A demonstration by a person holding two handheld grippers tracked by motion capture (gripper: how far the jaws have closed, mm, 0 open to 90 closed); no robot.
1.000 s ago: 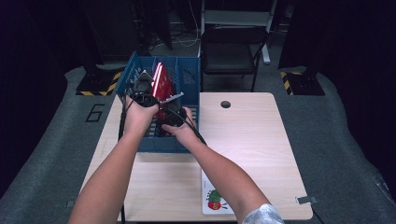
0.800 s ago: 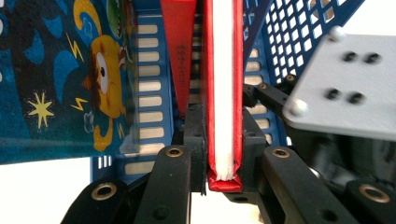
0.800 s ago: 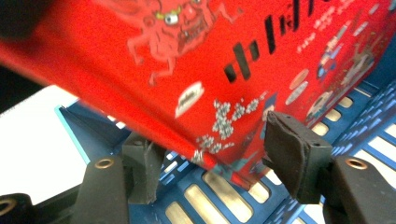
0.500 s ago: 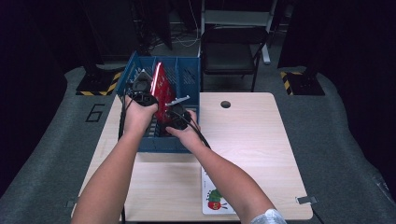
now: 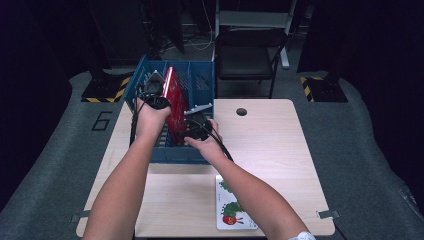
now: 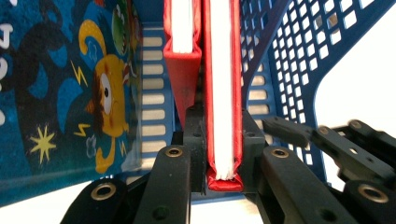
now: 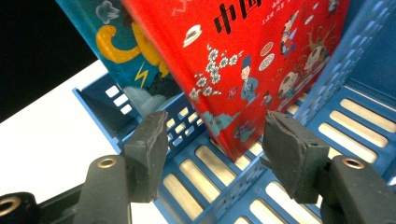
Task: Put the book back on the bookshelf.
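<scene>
A caterpillar picture book [image 5: 235, 212] is lying flat at the table's [image 5: 280, 150] near edge. Beyond it, the right gripper [image 7: 215, 154] is hovering with its jaws spread wide at the lower corner of a red book [image 7: 243, 56], whose cover is showing large black Chinese characters above cartoon figures. The left gripper [image 6: 223, 140] is clamping that red book [image 6: 223, 93] by its edge, holding it upright inside the blue crate [image 5: 202, 85]. A blue monster book [image 6: 65, 84] is standing beside it in the crate. A "6" [image 5: 101, 121] is marking the grey floor to the left.
</scene>
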